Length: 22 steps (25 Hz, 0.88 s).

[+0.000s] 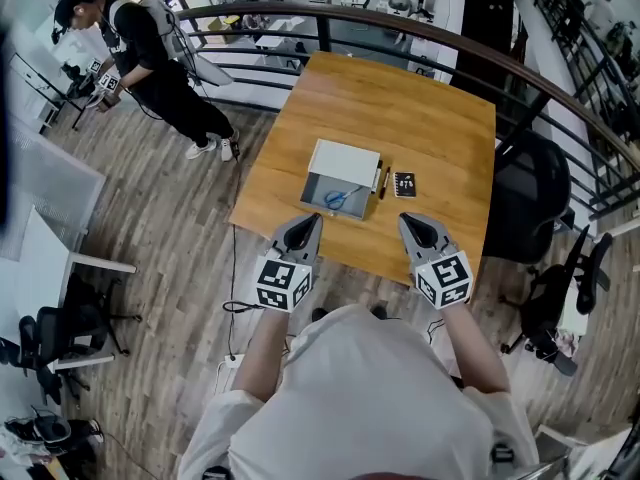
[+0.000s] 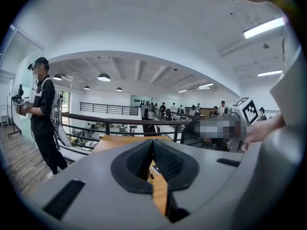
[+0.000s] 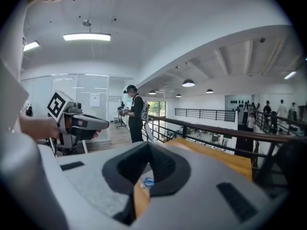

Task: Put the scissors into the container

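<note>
Scissors lie in the container; a bump is the risk
Head view: left tongs and right tongs hang by the desk edge; a stray push could shove the container into the pen. Left gripper view: jaws together, empty. Right gripper view: likewise

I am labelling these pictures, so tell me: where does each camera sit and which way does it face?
Head view: on the person's head, looking down at the brown wooden table; shoulders, forearms, left gripper, right gripper show.
Left gripper view: on that gripper, facing over the table; its shut jaws show.
Right gripper view: likewise, its shut jaws.
Both gripper views share the bystander in black clothes.
</note>
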Each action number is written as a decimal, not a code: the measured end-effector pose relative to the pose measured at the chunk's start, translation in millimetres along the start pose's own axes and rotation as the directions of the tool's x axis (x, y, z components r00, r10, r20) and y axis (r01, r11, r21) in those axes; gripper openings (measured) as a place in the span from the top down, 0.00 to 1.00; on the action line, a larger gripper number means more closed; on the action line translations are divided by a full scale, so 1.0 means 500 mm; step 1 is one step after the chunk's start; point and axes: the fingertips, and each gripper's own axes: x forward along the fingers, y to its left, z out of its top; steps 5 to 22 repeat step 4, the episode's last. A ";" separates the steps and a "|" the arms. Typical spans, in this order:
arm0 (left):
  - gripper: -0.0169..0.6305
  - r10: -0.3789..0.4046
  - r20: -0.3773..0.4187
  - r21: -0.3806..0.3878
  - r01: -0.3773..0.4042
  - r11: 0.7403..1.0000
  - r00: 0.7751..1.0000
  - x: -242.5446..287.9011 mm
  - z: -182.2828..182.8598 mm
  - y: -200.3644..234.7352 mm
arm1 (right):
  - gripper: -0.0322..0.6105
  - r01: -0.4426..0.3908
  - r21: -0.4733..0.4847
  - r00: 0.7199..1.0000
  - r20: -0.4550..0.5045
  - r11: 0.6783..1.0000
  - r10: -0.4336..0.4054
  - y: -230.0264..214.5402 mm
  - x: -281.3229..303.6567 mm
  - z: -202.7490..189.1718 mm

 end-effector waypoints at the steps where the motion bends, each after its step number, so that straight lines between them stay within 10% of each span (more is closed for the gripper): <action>1: 0.98 0.001 0.001 0.001 -0.001 1.000 1.000 -0.001 0.001 0.002 | 0.95 0.001 -0.001 1.000 0.000 1.000 -0.001 0.000 0.000 0.001; 22: 0.98 0.002 0.004 -0.001 -0.002 1.000 1.000 -0.006 0.003 0.009 | 0.95 0.005 -0.001 1.000 -0.001 1.000 -0.005 0.004 0.003 0.004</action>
